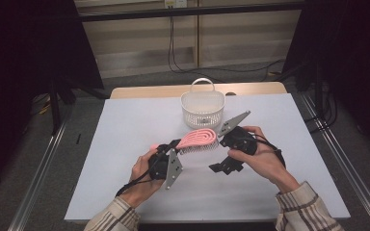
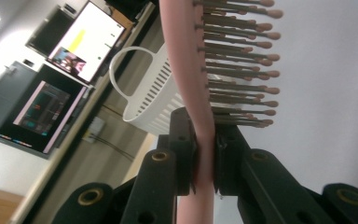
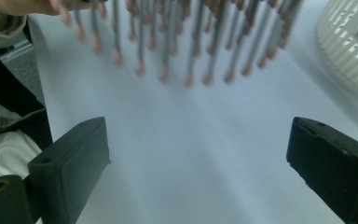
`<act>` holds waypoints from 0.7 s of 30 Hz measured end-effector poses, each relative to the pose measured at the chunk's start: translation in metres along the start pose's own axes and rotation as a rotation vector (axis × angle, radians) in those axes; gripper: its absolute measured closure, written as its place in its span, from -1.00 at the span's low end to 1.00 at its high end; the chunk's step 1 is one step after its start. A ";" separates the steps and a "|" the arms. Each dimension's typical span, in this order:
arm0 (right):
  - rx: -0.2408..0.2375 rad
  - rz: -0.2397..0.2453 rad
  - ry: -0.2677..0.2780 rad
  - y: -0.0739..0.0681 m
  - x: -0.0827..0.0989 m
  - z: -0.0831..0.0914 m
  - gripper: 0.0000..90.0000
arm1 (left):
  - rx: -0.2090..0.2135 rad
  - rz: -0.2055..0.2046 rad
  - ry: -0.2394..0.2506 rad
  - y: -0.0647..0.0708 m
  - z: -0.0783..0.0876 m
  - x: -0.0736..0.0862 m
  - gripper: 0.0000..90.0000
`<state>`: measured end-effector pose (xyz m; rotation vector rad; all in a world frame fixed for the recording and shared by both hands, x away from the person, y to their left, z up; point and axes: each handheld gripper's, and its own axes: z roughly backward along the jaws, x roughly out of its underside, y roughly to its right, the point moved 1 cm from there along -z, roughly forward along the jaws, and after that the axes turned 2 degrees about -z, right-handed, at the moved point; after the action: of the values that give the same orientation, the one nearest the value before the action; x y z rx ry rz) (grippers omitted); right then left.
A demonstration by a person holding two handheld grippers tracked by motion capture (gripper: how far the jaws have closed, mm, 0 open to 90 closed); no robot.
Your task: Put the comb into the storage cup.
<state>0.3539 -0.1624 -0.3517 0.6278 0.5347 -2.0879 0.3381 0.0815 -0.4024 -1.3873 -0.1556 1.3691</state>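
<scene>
A pink hairbrush (image 1: pixel 200 138) hangs over the middle of the white table (image 1: pixel 120 144), bristles down. My left gripper (image 1: pixel 171 145) is shut on its handle; in the left gripper view the pads (image 2: pixel 186 158) squeeze the pink handle (image 2: pixel 206 163) and the bristles (image 2: pixel 242 70) point right. My right gripper (image 1: pixel 221 153) sits just right of the brush head, open and holding nothing. Its view shows both jaws spread wide (image 3: pixel 196 154) over bare table, with the bristle tips (image 3: pixel 168 46) hanging above them. A white slatted basket (image 1: pixel 202 107) with a handle stands just behind the brush.
The basket (image 3: pixel 354 46) lies close to the right gripper's far side, and it shows as the basket (image 2: pixel 144 102) behind the brush in the left gripper view. Monitors (image 2: pixel 81 42) stand beyond the table. Metal rails (image 1: pixel 43 163) run along both sides; cables (image 1: pixel 183 67) lie on the floor behind.
</scene>
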 end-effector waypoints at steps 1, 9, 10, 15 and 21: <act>0.006 -0.004 0.002 0.001 0.001 0.001 -0.87 | 0.006 0.015 0.002 -0.002 0.001 0.000 0.80; 0.043 -0.038 0.047 0.006 0.007 0.006 -0.86 | 0.019 0.070 0.008 -0.007 0.002 0.003 0.80; 0.051 -0.057 0.060 0.007 0.008 0.006 -0.86 | 0.023 0.075 0.008 -0.007 0.002 0.003 0.80; 0.068 -0.119 0.098 0.011 0.014 0.006 -0.83 | 0.038 0.123 0.019 -0.010 0.002 0.004 0.80; 0.107 -0.194 0.133 0.015 0.021 0.008 -0.86 | 0.055 0.174 0.037 -0.011 0.002 0.007 0.80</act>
<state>0.3543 -0.1882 -0.3600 0.8090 0.5811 -2.2797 0.3455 0.0920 -0.3980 -1.4050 0.0281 1.4784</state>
